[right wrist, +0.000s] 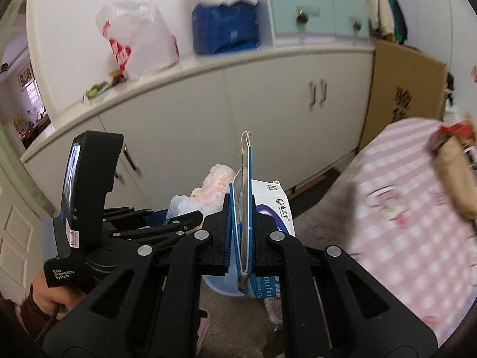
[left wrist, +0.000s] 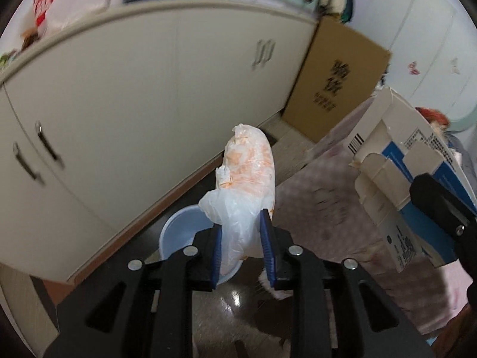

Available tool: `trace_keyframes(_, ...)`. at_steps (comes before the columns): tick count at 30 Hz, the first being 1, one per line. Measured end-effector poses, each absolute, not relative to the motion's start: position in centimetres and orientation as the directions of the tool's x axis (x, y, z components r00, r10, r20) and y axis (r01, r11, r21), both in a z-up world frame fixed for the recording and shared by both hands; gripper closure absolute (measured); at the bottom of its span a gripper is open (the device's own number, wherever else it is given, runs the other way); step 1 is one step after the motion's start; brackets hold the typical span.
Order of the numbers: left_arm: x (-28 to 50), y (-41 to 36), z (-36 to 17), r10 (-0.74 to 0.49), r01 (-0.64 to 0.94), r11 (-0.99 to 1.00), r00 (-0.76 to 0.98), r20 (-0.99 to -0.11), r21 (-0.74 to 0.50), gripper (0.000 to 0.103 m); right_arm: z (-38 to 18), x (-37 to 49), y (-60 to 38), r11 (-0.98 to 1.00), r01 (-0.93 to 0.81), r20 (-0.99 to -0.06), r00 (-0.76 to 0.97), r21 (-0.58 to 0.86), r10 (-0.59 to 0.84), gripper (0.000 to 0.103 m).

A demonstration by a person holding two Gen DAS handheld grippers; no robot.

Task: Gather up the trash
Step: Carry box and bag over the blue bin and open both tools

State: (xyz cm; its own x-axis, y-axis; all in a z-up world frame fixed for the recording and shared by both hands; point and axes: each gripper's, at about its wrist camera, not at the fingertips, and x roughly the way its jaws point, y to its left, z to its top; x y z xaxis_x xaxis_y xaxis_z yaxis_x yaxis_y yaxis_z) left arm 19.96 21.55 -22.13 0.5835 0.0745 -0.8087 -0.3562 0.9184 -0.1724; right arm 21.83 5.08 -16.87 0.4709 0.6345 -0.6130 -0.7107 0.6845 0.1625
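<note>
My left gripper (left wrist: 243, 240) is shut on a crumpled clear plastic bag with orange print (left wrist: 249, 173), held up above a light blue bin (left wrist: 176, 235) on the floor. The bag also shows in the right wrist view (right wrist: 214, 188), with the left gripper's body (right wrist: 89, 191) beside it. My right gripper (right wrist: 242, 223) is shut on a flattened white and blue cardboard box (right wrist: 243, 203), seen edge-on. The same box (left wrist: 411, 179) shows in the left wrist view at the right, with the right gripper's body (left wrist: 441, 208) on it. The bin's rim (right wrist: 223, 286) shows below the box.
A long white cabinet (left wrist: 149, 104) runs along the wall, with bags on top (right wrist: 140, 41). A brown cardboard box (left wrist: 337, 80) leans at its far end. A bed with a pink checked cover (right wrist: 402, 208) is at the right. A pink rug (left wrist: 328, 203) covers the floor.
</note>
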Motion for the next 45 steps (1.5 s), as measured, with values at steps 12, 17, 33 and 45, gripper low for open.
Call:
trace_keyframes(12, 22.6, 26.5, -26.9, 0.055, -0.43, 0.875, 0.546, -0.836, -0.224, 0.027, -22.3, 25.0, 10.0, 0.688, -0.694, -0.674, 0.406, 0.211, 0.617, 0.094)
trace_keyframes(17, 21.9, 27.4, -27.4, 0.073, -0.465, 0.857, 0.538, -0.84, -0.223, 0.027, -23.3, 25.2, 10.8, 0.685, -0.694, -0.687, 0.388, 0.221, 0.615, 0.093)
trace_keyframes(33, 18.4, 32.0, -26.0, 0.239, -0.606, 0.779, 0.527, -0.816, -0.163, 0.027, -23.9, 25.1, 14.6, 0.632, -0.716, -0.663, 0.322, 0.296, 0.676, 0.09)
trace_keyframes(45, 17.4, 33.1, -24.7, 0.297, -0.65, 0.747, 0.519, -0.801, -0.144, 0.027, -23.9, 25.4, 15.6, 0.667, -0.695, -0.655, 0.377, 0.267, 0.655, 0.047)
